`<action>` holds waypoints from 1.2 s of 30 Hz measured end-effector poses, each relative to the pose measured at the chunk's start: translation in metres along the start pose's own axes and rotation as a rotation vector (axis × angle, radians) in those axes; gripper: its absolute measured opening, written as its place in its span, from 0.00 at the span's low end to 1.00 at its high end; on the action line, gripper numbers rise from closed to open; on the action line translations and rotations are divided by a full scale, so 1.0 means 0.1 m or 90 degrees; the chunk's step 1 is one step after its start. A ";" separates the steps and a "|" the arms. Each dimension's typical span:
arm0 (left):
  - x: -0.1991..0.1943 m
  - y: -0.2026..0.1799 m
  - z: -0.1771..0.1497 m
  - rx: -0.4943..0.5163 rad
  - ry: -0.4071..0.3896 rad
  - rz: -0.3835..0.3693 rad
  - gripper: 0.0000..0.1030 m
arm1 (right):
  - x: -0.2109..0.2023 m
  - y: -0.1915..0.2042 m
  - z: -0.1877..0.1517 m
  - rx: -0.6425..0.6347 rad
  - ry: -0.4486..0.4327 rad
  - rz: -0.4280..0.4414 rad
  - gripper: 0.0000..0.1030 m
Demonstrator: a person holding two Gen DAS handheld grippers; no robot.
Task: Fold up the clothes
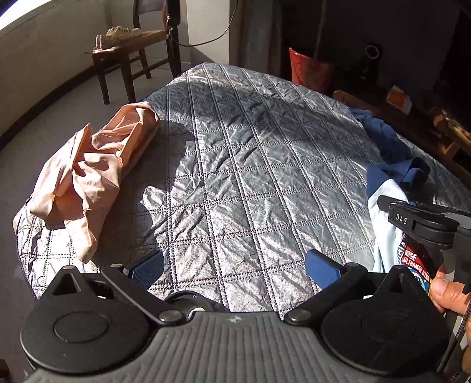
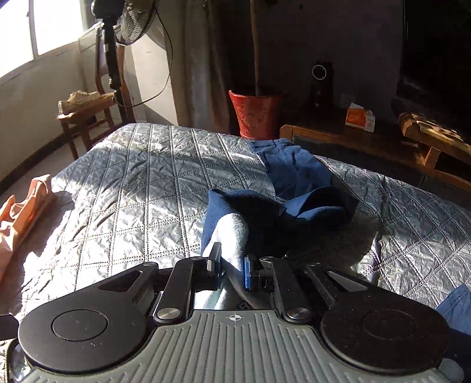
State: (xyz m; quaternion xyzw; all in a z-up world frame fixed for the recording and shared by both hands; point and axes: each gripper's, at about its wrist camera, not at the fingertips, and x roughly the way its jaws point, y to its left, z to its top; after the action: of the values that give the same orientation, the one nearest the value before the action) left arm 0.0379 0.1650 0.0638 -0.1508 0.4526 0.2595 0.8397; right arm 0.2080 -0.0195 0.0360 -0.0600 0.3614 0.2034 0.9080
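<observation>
Two tools work over a table (image 1: pixel 250 165) covered with a silver quilted cloth, lit by hard sunlight. The left tool (image 1: pixel 235 269) hangs released above bare quilt near the near edge, its blue pads wide apart with nothing between them. The right tool (image 2: pixel 232 269) is clenched on a fold of pale blue fabric belonging to a shirt (image 2: pixel 235 229) with dark blue sleeves, which bunches up just ahead of the pads on the right half of the table.

Only the left wrist view shows the printed front of that shirt (image 1: pixel 385 232), a red and black graphic with lettering at the near right, and it also catches the right tool (image 1: pixel 418 218) from the side with the thumb of a hand (image 1: pixel 450 294) below it. That same view shows a rumpled peach garment (image 1: pixel 94 168) lying whole along the left edge of the table; the right wrist view catches just a strip of it (image 2: pixel 23 212) at far left.

Only the right wrist view shows clearly a second blue garment (image 2: pixel 291 168) stretching from the shirt toward the far edge, and a standing fan (image 2: pixel 132 20) behind the table. Both views take in a wooden chair (image 1: pixel 123 56) carrying a pair of pale shoes (image 1: pixel 117 35) at far left, and a red bucket (image 2: pixel 256 115) beyond the table.
</observation>
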 end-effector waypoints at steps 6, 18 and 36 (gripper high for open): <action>0.00 0.04 0.02 -0.008 -0.004 -0.001 0.99 | -0.49 -0.53 -0.24 0.030 -0.027 -0.171 0.36; -0.05 -0.08 0.00 0.008 -0.025 0.010 0.99 | -1.61 0.59 -1.95 -0.187 0.128 0.081 0.74; -0.10 -0.37 -0.10 0.078 -0.050 0.014 0.99 | -1.80 0.17 -1.84 -0.084 0.115 0.090 0.31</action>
State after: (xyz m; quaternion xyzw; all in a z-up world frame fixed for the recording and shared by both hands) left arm 0.0476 0.1272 0.0673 -0.0842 0.4359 0.2463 0.8615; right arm -0.0334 -0.1099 0.0250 -0.1117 0.4308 0.2839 0.8493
